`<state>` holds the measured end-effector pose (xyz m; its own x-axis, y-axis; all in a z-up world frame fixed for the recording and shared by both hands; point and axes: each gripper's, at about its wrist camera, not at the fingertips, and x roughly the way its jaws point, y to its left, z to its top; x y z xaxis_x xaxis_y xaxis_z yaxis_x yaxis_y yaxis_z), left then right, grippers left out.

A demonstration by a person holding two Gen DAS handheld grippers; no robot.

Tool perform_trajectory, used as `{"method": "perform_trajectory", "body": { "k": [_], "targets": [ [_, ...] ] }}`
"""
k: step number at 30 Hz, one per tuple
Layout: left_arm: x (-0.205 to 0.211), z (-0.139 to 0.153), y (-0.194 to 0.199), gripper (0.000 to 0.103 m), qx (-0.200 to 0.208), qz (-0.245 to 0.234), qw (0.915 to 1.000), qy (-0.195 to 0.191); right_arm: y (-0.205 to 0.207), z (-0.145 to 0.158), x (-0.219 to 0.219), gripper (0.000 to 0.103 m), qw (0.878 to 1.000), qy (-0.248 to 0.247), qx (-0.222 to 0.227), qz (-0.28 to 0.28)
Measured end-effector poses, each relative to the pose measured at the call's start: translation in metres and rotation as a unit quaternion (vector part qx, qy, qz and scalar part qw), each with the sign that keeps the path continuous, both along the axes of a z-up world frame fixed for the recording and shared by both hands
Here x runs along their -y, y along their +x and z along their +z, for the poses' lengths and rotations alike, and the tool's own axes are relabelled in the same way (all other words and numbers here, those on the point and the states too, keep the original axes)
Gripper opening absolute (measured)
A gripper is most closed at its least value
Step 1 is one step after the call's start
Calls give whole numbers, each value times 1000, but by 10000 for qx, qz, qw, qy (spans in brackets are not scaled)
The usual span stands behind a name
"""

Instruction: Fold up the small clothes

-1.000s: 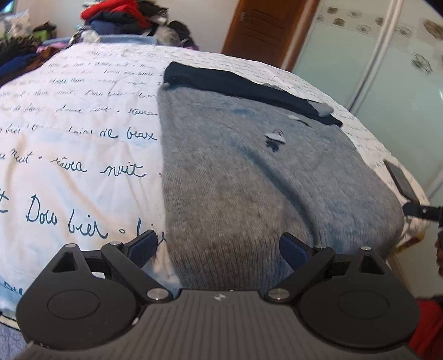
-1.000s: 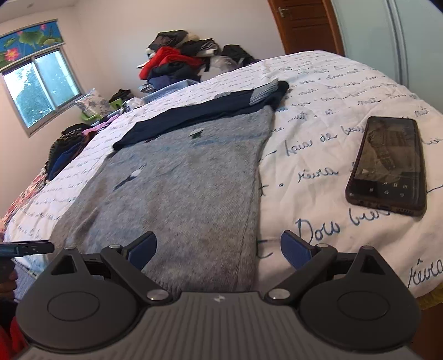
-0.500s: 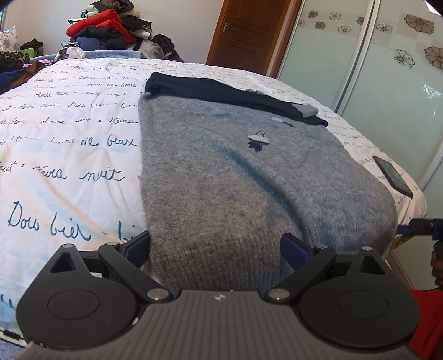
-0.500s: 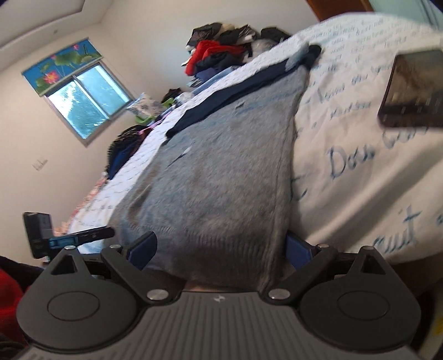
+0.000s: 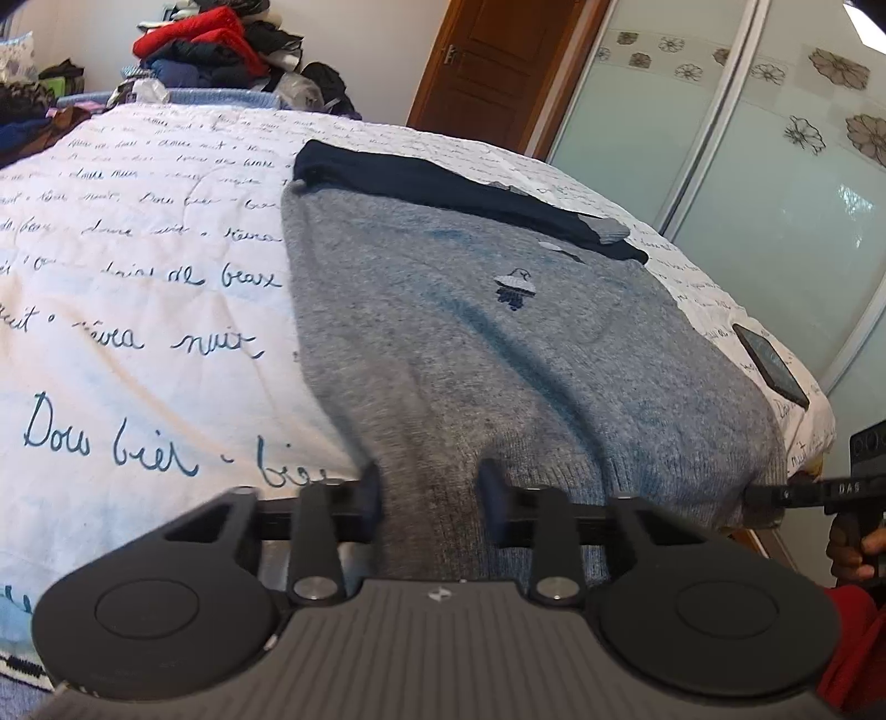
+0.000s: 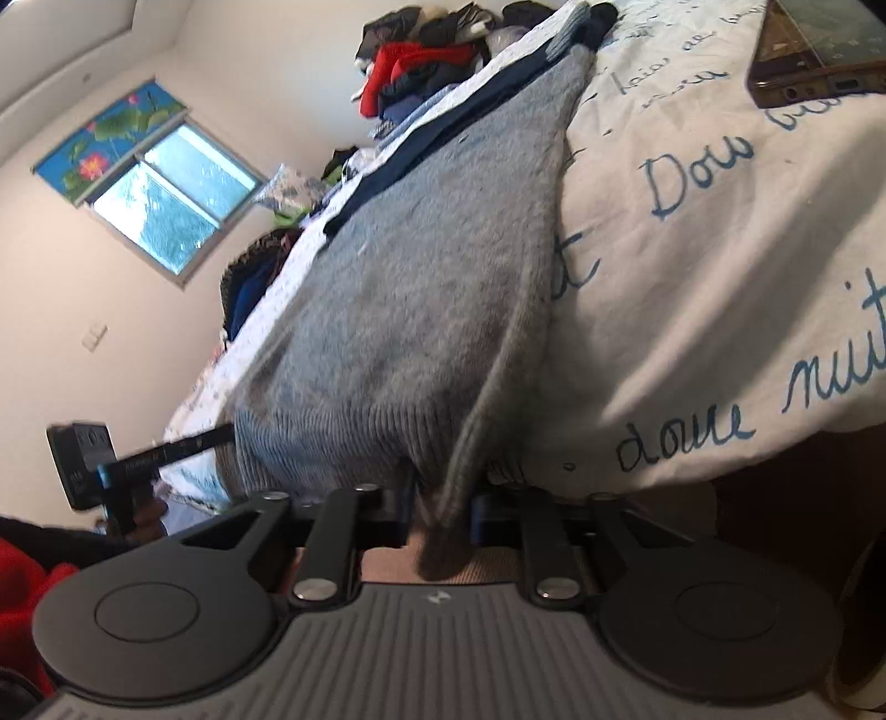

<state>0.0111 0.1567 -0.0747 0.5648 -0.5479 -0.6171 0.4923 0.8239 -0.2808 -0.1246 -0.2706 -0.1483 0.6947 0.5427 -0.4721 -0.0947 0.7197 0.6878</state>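
Note:
A grey knit sweater [image 5: 498, 354] with a small dark emblem lies flat on the bed, its ribbed hem hanging over the near edge. A navy garment [image 5: 443, 188] lies across its far end. My left gripper [image 5: 432, 493] is shut on the hem near the sweater's left corner. My right gripper [image 6: 443, 504] is shut on the hem at the right corner of the grey sweater [image 6: 432, 288]. Each gripper shows at the side of the other's view.
The bed has a white cover with blue handwriting [image 5: 138, 288]. A dark phone [image 6: 814, 50] lies on the cover right of the sweater. Piled clothes [image 5: 210, 44] sit beyond the bed. A wooden door and glass wardrobe panels [image 5: 775, 166] stand at the right.
Both grippers were open at the sweater's hem and have closed on it. The right gripper has dropped lower at the bed's edge and tilted.

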Motion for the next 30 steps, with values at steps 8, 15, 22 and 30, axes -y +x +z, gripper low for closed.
{"method": "perform_trajectory", "body": {
  "k": [8,15,22,30],
  "targets": [
    [5,10,-6,9,168,-69,9995,266,-3,16,-5,13,9988,-125,248,401],
    [3,6,-4,11,31,-86,9996,250,-6,21,-2,13,9977,122,407,521],
    [2,4,-3,14,-134,-33,9998,137,-10,23,6,13,9962,485,503,518],
    [6,28,-10,9,242,44,9995,215,-12,33,20,13,9908,961,834,471]
  ]
}}
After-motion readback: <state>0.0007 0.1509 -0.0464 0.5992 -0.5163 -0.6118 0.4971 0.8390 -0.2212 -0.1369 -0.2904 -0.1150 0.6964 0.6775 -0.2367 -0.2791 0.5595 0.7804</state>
